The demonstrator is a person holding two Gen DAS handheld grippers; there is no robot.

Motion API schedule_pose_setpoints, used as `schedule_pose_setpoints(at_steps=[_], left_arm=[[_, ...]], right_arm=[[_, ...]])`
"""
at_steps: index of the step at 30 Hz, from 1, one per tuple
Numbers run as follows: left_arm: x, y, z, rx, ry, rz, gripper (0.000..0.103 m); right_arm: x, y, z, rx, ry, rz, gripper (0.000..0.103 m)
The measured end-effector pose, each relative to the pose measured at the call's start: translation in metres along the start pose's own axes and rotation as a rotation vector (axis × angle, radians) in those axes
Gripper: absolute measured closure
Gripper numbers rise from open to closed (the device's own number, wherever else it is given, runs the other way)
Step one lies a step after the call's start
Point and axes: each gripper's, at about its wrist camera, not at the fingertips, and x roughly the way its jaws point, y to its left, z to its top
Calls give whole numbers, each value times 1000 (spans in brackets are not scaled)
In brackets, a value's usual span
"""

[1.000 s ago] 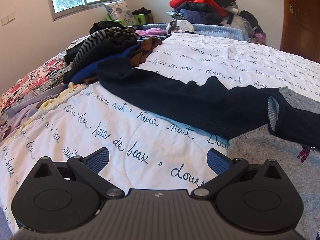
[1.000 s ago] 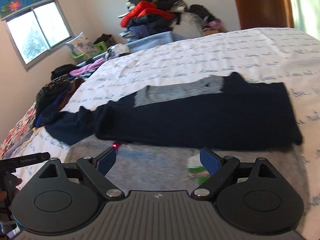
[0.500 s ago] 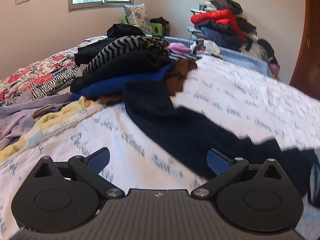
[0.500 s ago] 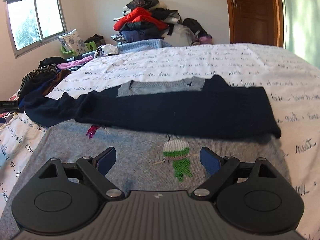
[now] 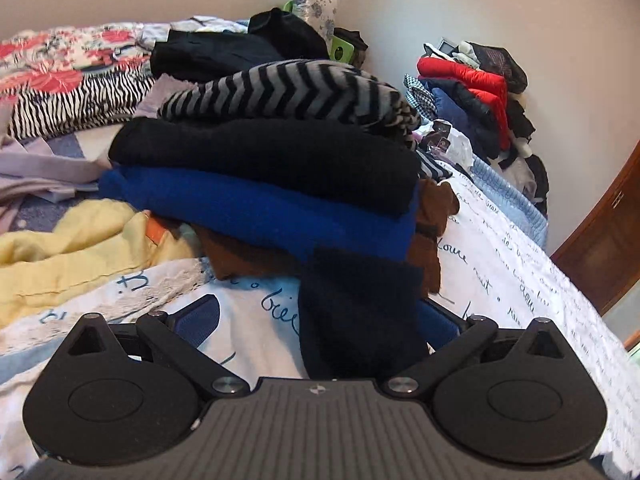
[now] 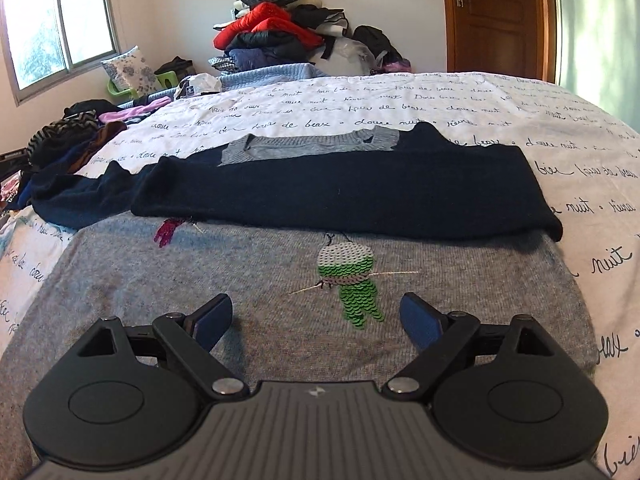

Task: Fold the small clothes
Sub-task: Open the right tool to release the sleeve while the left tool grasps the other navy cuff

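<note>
A grey sweater (image 6: 460, 280) with a green sequin figure (image 6: 352, 284) lies flat on the white lettered bedspread (image 6: 440, 100). One navy sleeve (image 6: 360, 196) is folded across its chest. The other navy sleeve (image 6: 80, 196) stretches out to the left toward a stack of clothes. In the left wrist view that sleeve's end (image 5: 360, 308) lies between the wide-apart fingers of my left gripper (image 5: 320, 320), open, and hides most of the right finger. My right gripper (image 6: 316, 320) hangs open low over the sweater's lower body, with nothing between its pads.
A stack of folded clothes (image 5: 272, 160) in striped, black, blue and brown stands just beyond the sleeve end. Yellow and floral fabrics (image 5: 60, 240) lie left of it. A heap of jackets (image 6: 276, 36) sits past the bed's far end, beside a wooden door (image 6: 492, 16).
My left gripper has swept left along the stretched sleeve to its end by the folded stack, rolling as it went. My right gripper has sunk a little toward the grey sweater.
</note>
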Motion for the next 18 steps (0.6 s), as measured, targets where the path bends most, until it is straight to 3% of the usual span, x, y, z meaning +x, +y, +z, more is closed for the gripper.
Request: schedule_pose_setpoints(at_steps=[5, 6, 7, 9, 11, 14, 16, 18], left_arm=[[14, 6, 3, -75, 25, -93, 2], [15, 7, 3, -90, 27, -102, 12], [16, 7, 3, -101, 30, -111, 31], [20, 7, 3, -125, 50, -125, 51], [20, 6, 3, -142, 48, -124, 55], [17, 2, 3, -131, 30, -121, 72], [12, -1, 2, -122, 9, -106, 93], [6, -5, 1, -106, -16, -85, 94]], right_arm=[[4, 3, -1, -5, 4, -18, 11], [5, 3, -1, -5, 3, -20, 10], [5, 4, -1, -5, 2, -22, 10], [6, 5, -1, -4, -3, -30, 10], [7, 6, -2, -6, -2, -36, 10], [8, 7, -2, -14, -1, -44, 10], [9, 8, -3, -18, 0, -46, 9], [9, 8, -3, -23, 0, -47, 9]])
